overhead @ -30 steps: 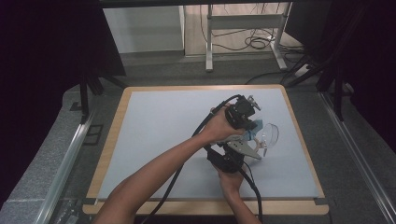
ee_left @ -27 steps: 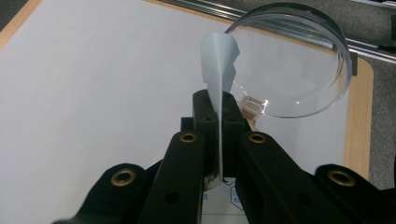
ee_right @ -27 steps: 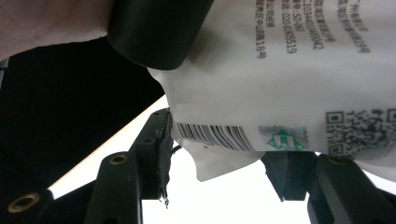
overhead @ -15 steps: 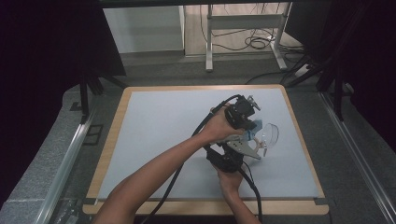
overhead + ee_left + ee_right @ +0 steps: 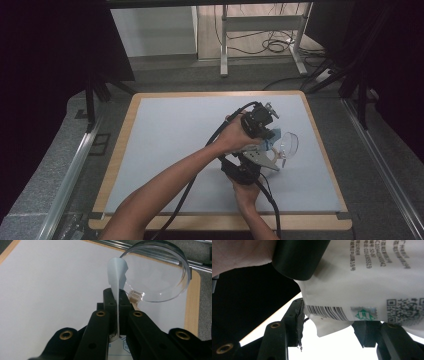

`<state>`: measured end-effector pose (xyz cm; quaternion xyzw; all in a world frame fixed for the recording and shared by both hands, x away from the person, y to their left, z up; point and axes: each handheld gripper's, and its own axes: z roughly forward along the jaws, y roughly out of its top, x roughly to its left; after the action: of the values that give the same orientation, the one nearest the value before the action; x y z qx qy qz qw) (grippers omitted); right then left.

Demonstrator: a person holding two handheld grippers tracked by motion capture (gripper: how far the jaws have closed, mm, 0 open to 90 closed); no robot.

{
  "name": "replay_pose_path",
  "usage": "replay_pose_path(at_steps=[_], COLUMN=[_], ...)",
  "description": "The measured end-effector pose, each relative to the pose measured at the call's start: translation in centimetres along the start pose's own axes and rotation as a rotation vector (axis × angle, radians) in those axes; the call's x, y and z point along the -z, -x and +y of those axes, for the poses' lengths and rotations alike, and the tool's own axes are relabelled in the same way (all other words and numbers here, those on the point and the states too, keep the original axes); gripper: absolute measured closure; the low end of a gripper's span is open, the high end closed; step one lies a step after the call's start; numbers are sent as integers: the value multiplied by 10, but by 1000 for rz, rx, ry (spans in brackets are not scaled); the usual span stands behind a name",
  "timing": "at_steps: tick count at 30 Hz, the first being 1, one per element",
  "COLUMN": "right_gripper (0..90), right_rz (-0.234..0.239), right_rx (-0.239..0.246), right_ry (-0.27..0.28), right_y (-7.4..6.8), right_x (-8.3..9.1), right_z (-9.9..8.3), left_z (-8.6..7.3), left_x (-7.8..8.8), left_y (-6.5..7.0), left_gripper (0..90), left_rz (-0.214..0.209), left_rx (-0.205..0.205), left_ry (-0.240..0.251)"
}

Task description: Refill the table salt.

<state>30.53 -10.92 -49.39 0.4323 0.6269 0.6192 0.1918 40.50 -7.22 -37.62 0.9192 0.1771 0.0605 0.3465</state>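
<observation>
While my right gripper (image 5: 250, 165) stands half open around the packet's (image 5: 367, 277) lower edge, my left gripper (image 5: 115, 298) pinches it shut near the table's (image 5: 150, 150) right edge; tugging could spill contents beside the dish (image 5: 160, 275).

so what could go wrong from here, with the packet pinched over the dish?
1. The left tongs are shut on just a thin edge of the packet; a pull may tear it unevenly or let it slip free.
2. In the right gripper view the right tongs sit around the packet's lower edge, grip unclear, so it may slide.
3. The clear dish lies close beside them near the table's edge; a jerk could knock it.
</observation>
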Motion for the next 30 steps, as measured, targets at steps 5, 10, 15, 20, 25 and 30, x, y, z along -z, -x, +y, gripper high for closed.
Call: replay_pose_path(at_steps=[5,10,15,20,25,30], right_gripper=[478,478,479,480,485,497], right_rz=[-1,-1,0,-1,-2,-7], right_rx=[2,3,3,5,7,11], right_ry=[0,2,4,6,11,12], right_y=[0,0,0,1,0,0], right_x=[0,0,0,1,1,2], right_z=[0,0,0,1,2,3], left_z=[0,0,1,1,3,4], left_x=[-1,0,0,0,1,2], left_y=[0,1,1,2,3,3], left_gripper=[899,899,899,899,899,899], left_rz=[0,1,1,0,4,7], left_rx=[-1,0,4,3,0,-6], left_ry=[-1,0,0,1,2,0])
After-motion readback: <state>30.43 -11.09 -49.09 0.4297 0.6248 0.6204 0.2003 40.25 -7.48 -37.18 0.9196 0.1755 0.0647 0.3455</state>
